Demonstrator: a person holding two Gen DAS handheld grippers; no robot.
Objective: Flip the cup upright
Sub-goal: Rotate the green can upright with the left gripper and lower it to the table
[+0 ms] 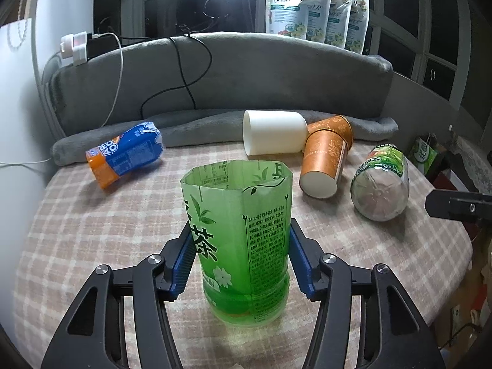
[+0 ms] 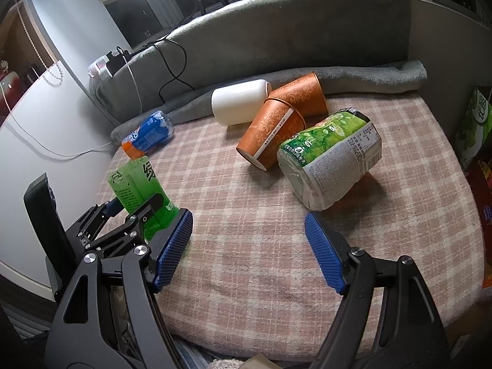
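Green cup [image 1: 243, 246] stands upright on the desk [image 1: 92, 230], between the left gripper [image 1: 243, 261] pads, which touch its sides and hold it. Right gripper [image 2: 249, 246] is spread wide with nothing in it, near a fallen clear cup [image 2: 329, 163].

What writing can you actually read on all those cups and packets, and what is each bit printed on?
"茶": green cup, held in the left gripper.
"绿": same cup, right wrist view.
"22": white pouches on the ledge.
"72": same pouches, right wrist view.
Blue-and-orange cup: large letters, not clearly readable.
Fine print on the clear cup: too small.
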